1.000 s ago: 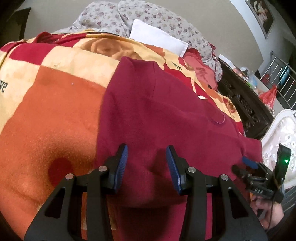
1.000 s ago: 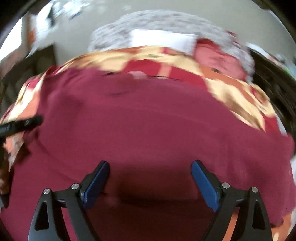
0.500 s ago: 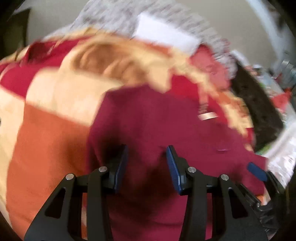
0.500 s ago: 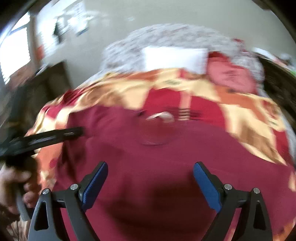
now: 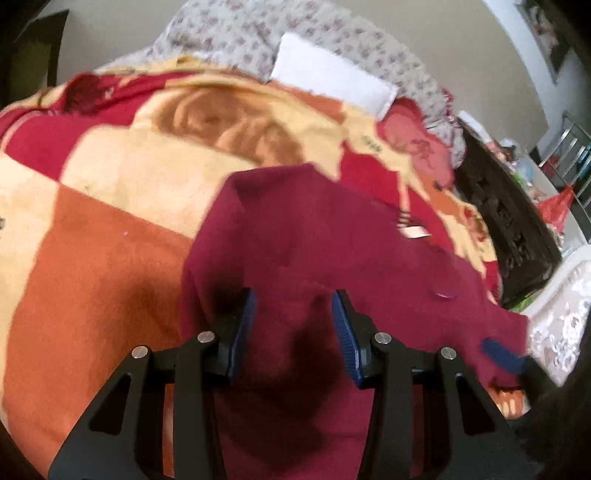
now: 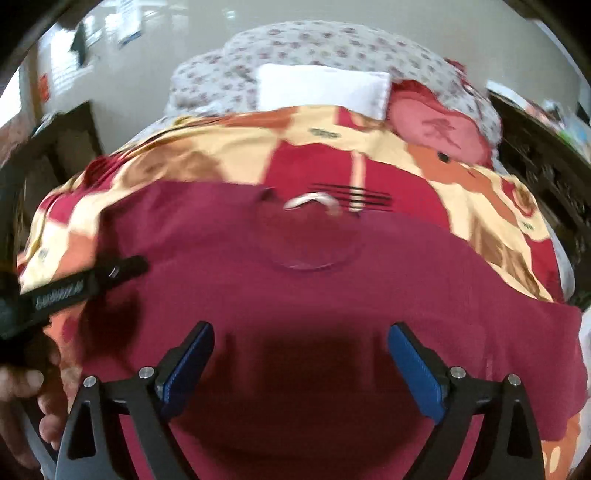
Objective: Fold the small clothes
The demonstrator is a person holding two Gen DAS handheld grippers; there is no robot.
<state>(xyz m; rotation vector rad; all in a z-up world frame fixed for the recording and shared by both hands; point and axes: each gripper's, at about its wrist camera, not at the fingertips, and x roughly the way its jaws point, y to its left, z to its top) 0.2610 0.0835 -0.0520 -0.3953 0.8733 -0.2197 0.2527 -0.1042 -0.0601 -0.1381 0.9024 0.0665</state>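
Note:
A dark red shirt (image 5: pixel 332 240) lies spread flat on a patterned blanket (image 5: pixel 92 258). My left gripper (image 5: pixel 293 332) hovers over the shirt's left lower part, its jaws partly apart with nothing pinched. In the right wrist view the shirt (image 6: pixel 332 288) shows its collar and white label (image 6: pixel 310 201) at the far edge. My right gripper (image 6: pixel 301 365) hangs above the shirt's near middle, its jaws wide and still opening, nothing between them. The left gripper's finger (image 6: pixel 85 284) reaches in from the left there, held by a hand (image 6: pixel 22 387). One blue pad of the right gripper (image 5: pixel 502 354) shows at the left view's right edge.
The orange, cream and red blanket (image 6: pixel 221 147) covers the bed. At its head lie a white pillow (image 6: pixel 321 88), a pink cushion (image 6: pixel 436 129) and a flowered quilt (image 5: pixel 240 33). Dark carved wooden furniture (image 5: pixel 509 229) stands to the right of the bed.
Both grippers have drawn back and risen from the shirt, so more of it and the collar show. The right gripper's jaws have spread a little wider. The left jaws kept their gap.

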